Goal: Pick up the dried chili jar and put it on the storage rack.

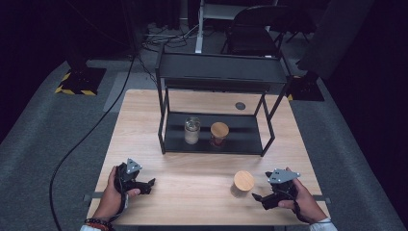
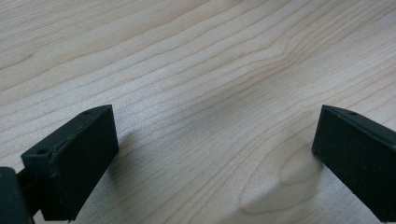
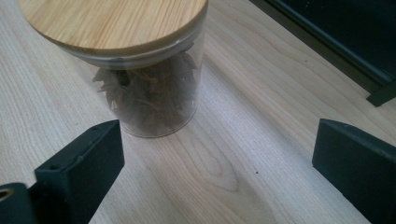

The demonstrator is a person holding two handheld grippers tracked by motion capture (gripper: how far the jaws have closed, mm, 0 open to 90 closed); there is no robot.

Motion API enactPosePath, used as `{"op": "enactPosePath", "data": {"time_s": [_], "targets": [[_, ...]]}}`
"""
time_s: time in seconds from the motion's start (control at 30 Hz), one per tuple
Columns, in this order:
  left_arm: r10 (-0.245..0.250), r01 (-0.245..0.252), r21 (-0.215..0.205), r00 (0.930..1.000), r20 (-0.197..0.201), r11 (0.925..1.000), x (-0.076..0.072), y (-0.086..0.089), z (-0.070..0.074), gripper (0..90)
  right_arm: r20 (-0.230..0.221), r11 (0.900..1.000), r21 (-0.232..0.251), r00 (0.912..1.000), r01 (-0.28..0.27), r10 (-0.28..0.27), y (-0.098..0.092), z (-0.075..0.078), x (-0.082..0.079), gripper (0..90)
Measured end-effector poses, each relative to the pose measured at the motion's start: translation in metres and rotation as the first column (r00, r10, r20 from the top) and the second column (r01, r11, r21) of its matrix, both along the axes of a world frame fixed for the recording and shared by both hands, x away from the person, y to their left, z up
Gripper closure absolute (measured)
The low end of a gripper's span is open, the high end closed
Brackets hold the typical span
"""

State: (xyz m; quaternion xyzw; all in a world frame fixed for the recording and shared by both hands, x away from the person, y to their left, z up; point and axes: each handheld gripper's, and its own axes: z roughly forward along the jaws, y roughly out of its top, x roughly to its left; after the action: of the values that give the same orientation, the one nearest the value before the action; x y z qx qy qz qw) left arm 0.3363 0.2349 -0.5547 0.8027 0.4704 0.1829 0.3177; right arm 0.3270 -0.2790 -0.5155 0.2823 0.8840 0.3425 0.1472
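A glass jar with a wooden lid (image 1: pixel 243 183) stands on the wooden table (image 1: pixel 192 192) near the front right; in the right gripper view the jar (image 3: pixel 144 70) holds dark dried pieces and sits just ahead of the jaws. My right gripper (image 1: pixel 260 198) rests open to the right of it, nothing between its jaws (image 3: pixel 215 163). At the front left my left gripper (image 1: pixel 149 185) lies open on bare wood (image 2: pixel 215 154). On the lower shelf of a black metal rack (image 1: pixel 216 77) stand a lidless glass jar (image 1: pixel 192 130) and a wooden-lidded jar (image 1: pixel 219 134).
The rack takes up the table's far middle. A small dark round disc (image 1: pixel 240 106) lies behind it on the table. A black cable (image 1: pixel 86 134) runs across the grey floor at the left. A chair (image 1: pixel 255 29) stands beyond the table.
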Motion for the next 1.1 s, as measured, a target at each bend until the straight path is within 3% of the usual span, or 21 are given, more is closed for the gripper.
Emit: {"op": "enactPosePath", "data": {"time_s": [1.1], "targets": [[0.000, 0.000, 0.000, 1.0000, 0.000, 1.0000, 0.000, 0.000, 0.000, 0.1, -0.022, 0.998, 0.007, 0.9973, -0.070, 0.070, 0.028, -0.001, 0.003, 2.3]]}}
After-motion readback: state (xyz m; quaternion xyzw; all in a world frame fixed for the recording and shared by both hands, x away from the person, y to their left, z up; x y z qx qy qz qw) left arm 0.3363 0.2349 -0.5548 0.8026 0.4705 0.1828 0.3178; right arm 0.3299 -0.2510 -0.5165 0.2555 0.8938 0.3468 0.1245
